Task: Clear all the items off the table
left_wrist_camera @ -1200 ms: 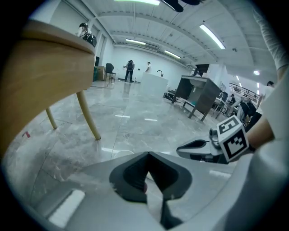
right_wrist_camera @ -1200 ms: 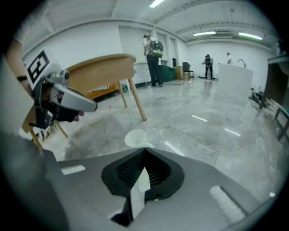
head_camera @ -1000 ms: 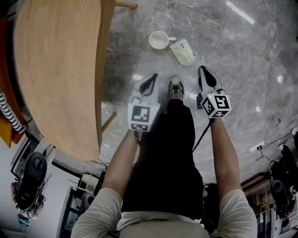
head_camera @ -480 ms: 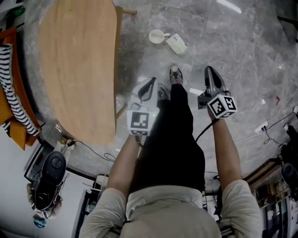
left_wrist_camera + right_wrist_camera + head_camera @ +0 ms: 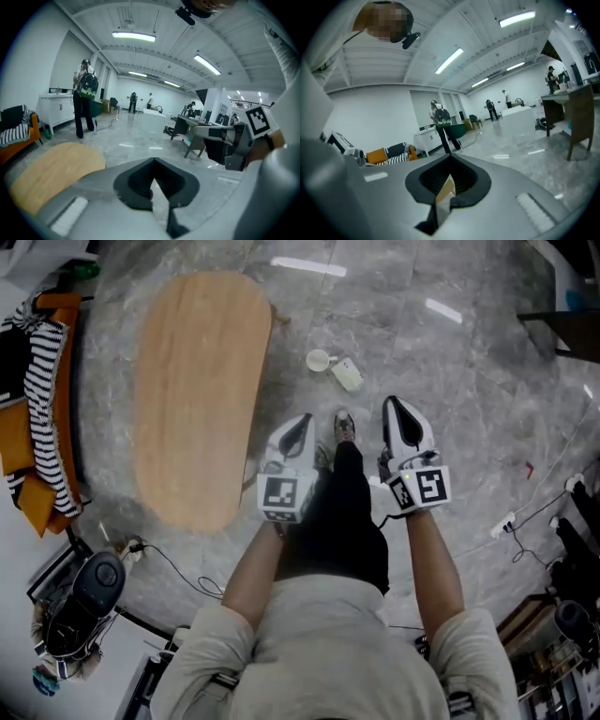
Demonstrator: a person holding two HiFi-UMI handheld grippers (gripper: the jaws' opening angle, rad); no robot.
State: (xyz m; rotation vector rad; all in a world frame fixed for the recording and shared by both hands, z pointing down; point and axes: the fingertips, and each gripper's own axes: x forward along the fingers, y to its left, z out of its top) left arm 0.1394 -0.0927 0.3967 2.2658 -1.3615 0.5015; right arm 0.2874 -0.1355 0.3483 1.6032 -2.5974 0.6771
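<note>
The oval wooden table [image 5: 197, 399] has nothing on its top. Beyond its far right end, a white cup [image 5: 319, 360] and a cream package [image 5: 348, 374] lie on the grey marble floor. My left gripper [image 5: 298, 423] and my right gripper [image 5: 394, 409] are held side by side high above the floor, in front of my body and right of the table. Neither touches anything. In the left gripper view my left gripper [image 5: 154, 187] shows its jaws together with nothing held, and the table [image 5: 51, 168] lies low at the left. My right gripper [image 5: 443, 192] is likewise shut and empty.
An orange seat with a striped cloth [image 5: 37, 381] stands left of the table. A black device [image 5: 80, 601] and cables lie at the lower left. A dark desk [image 5: 562, 306] is at the upper right. A person with a backpack [image 5: 84, 98] stands far off.
Both grippers have risen well above the floor, still shut and empty. The head view has climbed too, so the whole table shows, with the cup and package smaller.
</note>
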